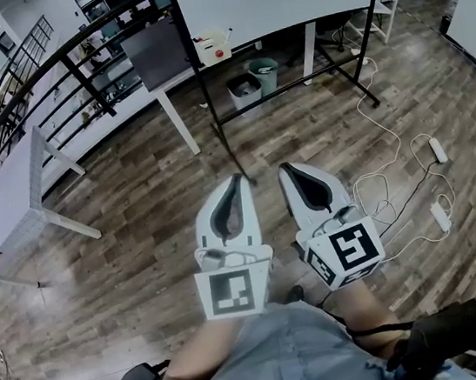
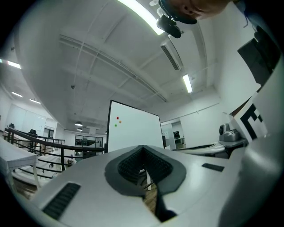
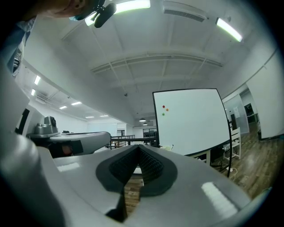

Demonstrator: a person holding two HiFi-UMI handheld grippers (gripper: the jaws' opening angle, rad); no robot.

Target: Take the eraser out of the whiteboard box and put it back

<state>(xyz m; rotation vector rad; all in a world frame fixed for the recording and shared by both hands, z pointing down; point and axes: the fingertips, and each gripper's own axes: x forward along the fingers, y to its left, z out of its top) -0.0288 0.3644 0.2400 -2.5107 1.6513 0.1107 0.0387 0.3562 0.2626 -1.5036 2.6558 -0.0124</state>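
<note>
Head view shows left gripper (image 1: 238,178) and right gripper (image 1: 285,169) held side by side near the body. Their fingers (image 2: 80,186) are closed on nothing, probably waiting to start. The whiteboard box (image 1: 212,46) stands well ahead, and the eraser is not discernible.

The left gripper (image 2: 143,147) and the right gripper (image 3: 138,146) have smooth, matt shells of pale grey plastic. Inside each pair of jaws sit dark pads (image 2: 129,167) with a fine ribbed, rubbery-looking surface. Ahead of the jaw tips, the whiteboard (image 3: 191,119) has a smooth white face with a slight gloss, in a dark frame that looks like painted metal. Under the jaws, the floor (image 1: 134,199) is grained, wood-look planking with a dull sheen.
</note>
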